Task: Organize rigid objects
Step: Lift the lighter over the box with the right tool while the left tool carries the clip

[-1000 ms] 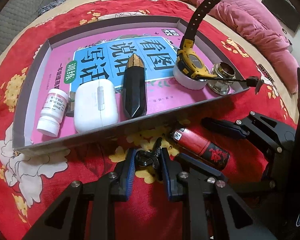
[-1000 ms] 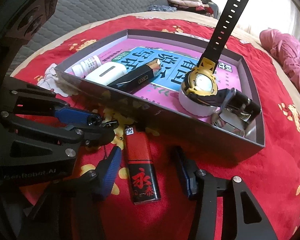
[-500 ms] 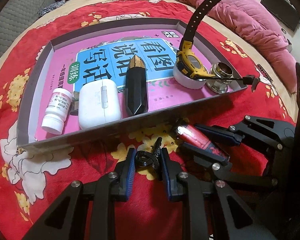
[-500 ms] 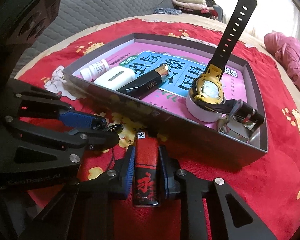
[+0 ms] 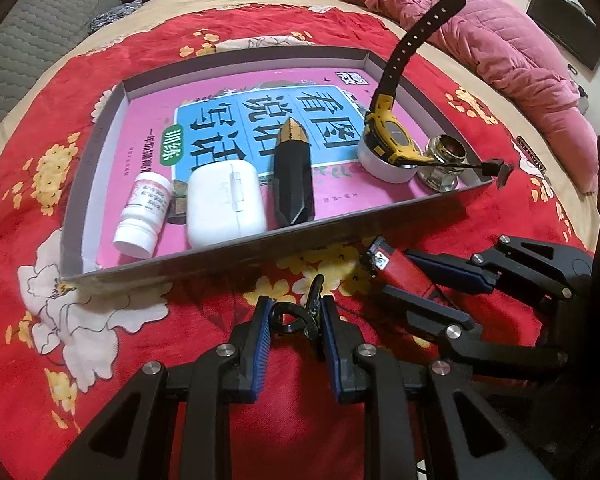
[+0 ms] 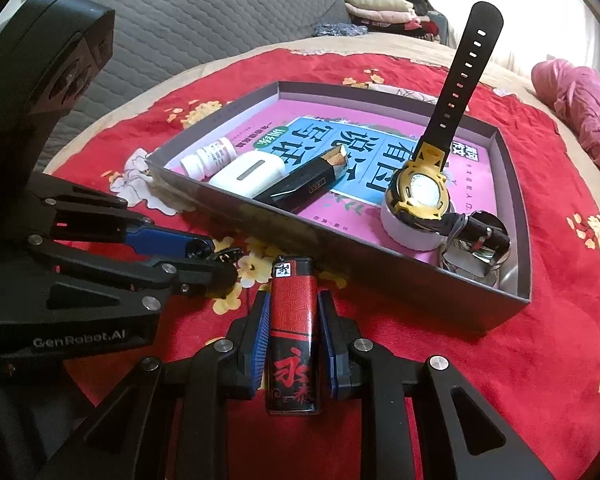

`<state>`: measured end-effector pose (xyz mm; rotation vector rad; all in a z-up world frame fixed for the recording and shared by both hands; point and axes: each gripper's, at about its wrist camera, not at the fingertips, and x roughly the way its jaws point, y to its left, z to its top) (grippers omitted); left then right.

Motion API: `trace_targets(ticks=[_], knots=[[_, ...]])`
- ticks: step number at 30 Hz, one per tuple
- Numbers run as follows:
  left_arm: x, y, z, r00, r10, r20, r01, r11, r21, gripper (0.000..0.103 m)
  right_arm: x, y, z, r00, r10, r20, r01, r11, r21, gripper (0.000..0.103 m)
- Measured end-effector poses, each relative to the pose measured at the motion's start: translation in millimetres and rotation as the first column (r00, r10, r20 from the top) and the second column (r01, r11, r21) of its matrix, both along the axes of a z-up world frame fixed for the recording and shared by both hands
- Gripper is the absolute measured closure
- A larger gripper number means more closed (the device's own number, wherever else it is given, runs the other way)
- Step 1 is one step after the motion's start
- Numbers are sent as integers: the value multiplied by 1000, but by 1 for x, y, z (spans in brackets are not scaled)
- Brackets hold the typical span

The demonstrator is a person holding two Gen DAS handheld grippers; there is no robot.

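My left gripper [image 5: 294, 314] is shut on a small black metal clip [image 5: 296, 314] just above the red cloth, in front of the grey tray [image 5: 220, 250]. Beside it, my right gripper [image 6: 293, 312] is shut on a red and black lighter [image 6: 293, 320], its pads pressed on both long sides; the same lighter [image 5: 400, 274] shows in the left wrist view. In the tray lie a white pill bottle [image 5: 144, 210], a white case [image 5: 224, 202], a black and gold box [image 5: 294, 176], a yellow watch [image 5: 388, 142] on a white stand, and a glass jar [image 5: 444, 160].
A pink book cover [image 5: 260, 120] lines the tray floor. The tray rests on a red flowered cloth [image 5: 40, 320] over a bed. A pink quilt [image 5: 500, 48] lies at the far right, folded clothes [image 6: 384, 6] at the back, a grey quilted headboard [image 6: 220, 4] behind.
My right gripper has shut on the lighter, which lay loose between its wide jaws a second ago, and the lighter's head has tipped up off the cloth. The left gripper kept still with the clip.
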<state>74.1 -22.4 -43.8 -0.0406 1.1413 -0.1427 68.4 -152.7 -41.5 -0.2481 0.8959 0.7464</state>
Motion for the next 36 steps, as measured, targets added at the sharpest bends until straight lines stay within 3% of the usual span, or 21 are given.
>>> trace_targets(ticks=[21,36], knots=[[-15,18,17,998,46,32,-46,999,-3,79,-6,-12,18,999,-19,-36,23,994,109,79],[-16,47,52,977,125,175,-118,992,-49,79,-8,-21,55,993,-57,108,30,970,241,79]])
